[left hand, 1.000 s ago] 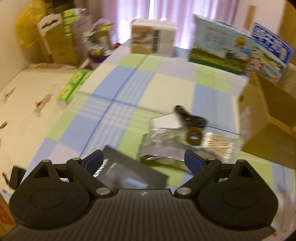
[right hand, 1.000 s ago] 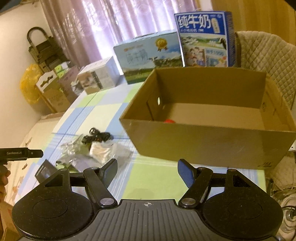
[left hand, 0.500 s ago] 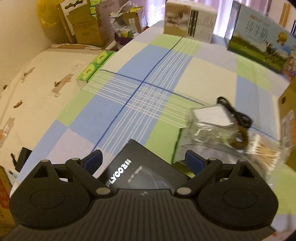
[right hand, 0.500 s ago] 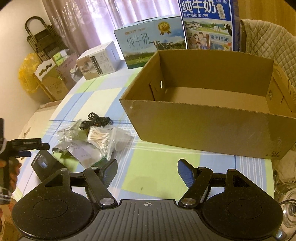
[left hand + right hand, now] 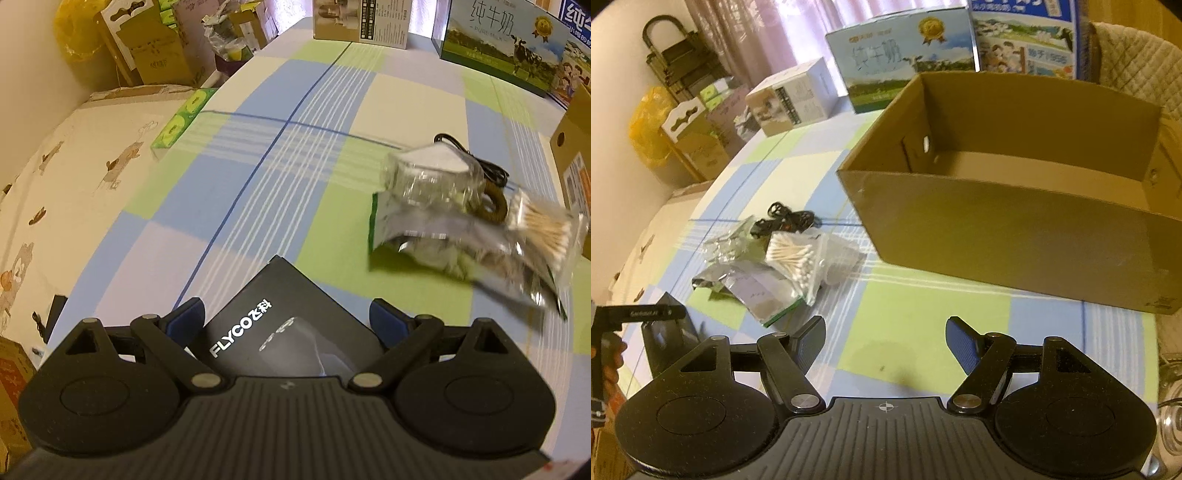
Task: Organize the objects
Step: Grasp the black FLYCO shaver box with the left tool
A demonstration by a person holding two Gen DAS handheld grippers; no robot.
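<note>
Fingers on my left gripper [image 5: 286,325] are spread wide with the black FLYCO box [image 5: 284,332] lying directly between them, one corner pointing forward and away from me. Whether the blue pads touch its sides I cannot tell; nothing is clamped yet. My right gripper [image 5: 885,338] also has its fingers apart and holds nothing, hovering over bare checked cloth.

So the left hand is the nearer one by far. The box lies diagonal to my fingers, so I judge closing would catch it across its corners unless I turn the wrist first.

Going by size: the open cardboard carton [image 5: 1015,236] sits ahead and right of my right gripper, and it is the likely destination; what I can see of its floor is bare. It lies well apart from the black box, across the worktop [image 5: 295,155]. Milk cartons [image 5: 905,55] stand behind it.

Between box and carton lies a heap of loose goods: a foil pouch [image 5: 757,295], a bag of cotton swabs [image 5: 794,258], a crumpled clear bag [image 5: 428,181], and a coiled black cable [image 5: 785,219]. A low carry to the carton would brush that pile, so I would lift over it.
</note>
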